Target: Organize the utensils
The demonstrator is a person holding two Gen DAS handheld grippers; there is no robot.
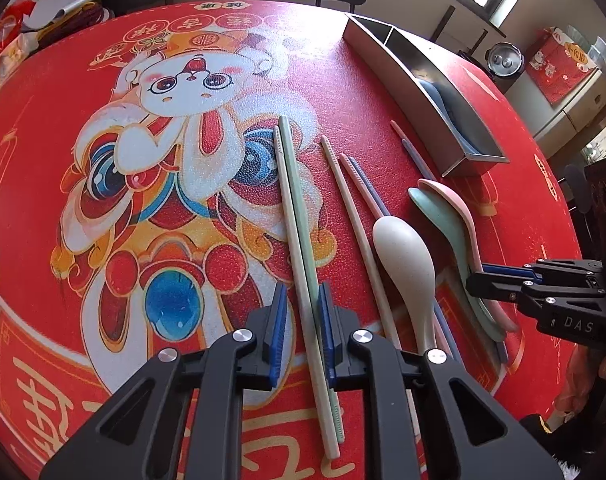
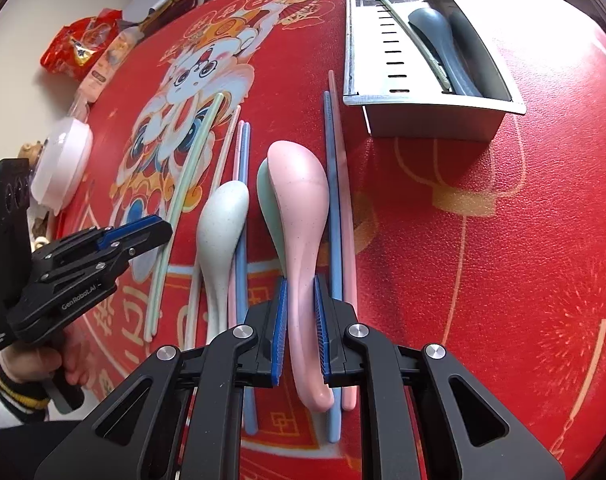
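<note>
Loose utensils lie on the red tablecloth [image 1: 43, 140]. My left gripper [image 1: 301, 312] is open, its jaws on either side of a pair of pale green chopsticks [image 1: 299, 216]. My right gripper [image 2: 299, 308] has its jaws close against the handle of a pink spoon [image 2: 301, 208] that lies on a green spoon [image 2: 265, 184]; it also shows in the left wrist view [image 1: 499, 284]. A white spoon [image 1: 405, 256] lies between the two, over pink and blue chopsticks [image 1: 363, 184]. More blue and pink chopsticks [image 2: 335, 200] lie right of the pink spoon.
A steel divided utensil tray [image 2: 435, 116] stands at the far right and holds a grey-blue spoon [image 2: 431, 24] and a chopstick. Snack packets [image 2: 79, 48] and a pink-lidded bowl [image 2: 63, 164] sit at the table's left edge.
</note>
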